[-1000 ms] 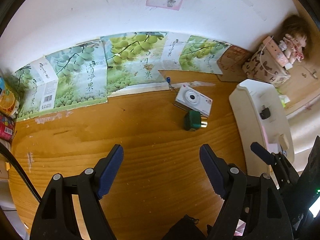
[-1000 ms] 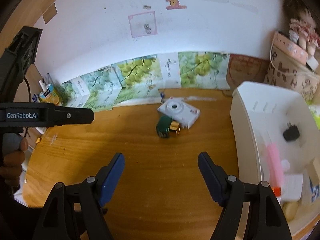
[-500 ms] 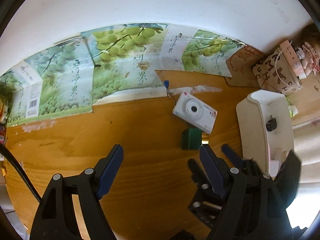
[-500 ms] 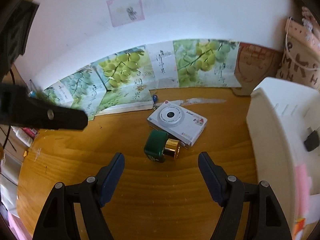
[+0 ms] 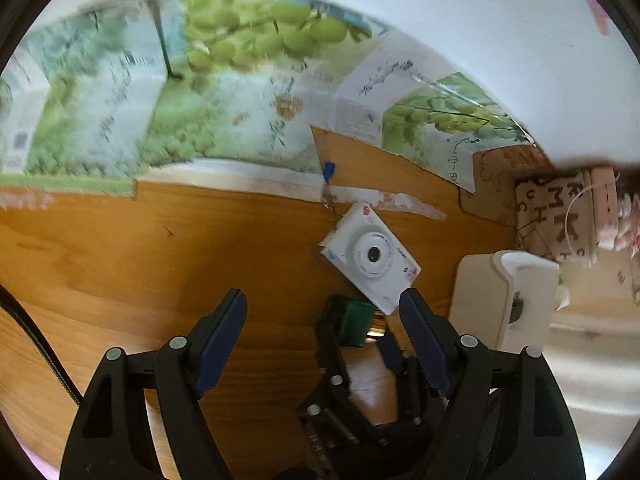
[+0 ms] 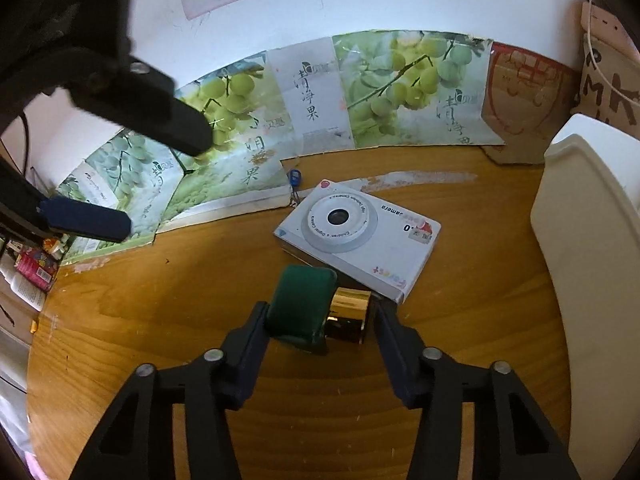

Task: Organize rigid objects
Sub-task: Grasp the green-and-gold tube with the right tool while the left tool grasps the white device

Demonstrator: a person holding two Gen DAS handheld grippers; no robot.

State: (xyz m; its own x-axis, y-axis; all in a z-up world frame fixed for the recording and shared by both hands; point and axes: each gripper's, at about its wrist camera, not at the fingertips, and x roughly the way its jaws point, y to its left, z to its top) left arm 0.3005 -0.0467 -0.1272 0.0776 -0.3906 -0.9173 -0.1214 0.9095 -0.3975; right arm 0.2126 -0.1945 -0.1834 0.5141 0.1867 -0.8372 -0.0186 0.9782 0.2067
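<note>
Left gripper (image 5: 322,322) spread wide, holding nothing, above the table (image 6: 160,300). Green bottle (image 6: 302,306) with rounded corners and shiny gold cap (image 6: 348,314), lying on its side mid-table, just beside the white camera box (image 6: 360,236). Right gripper (image 6: 320,316) closing round the bottle, left pad touching the body. White bin (image 6: 588,240) at far right.
</note>
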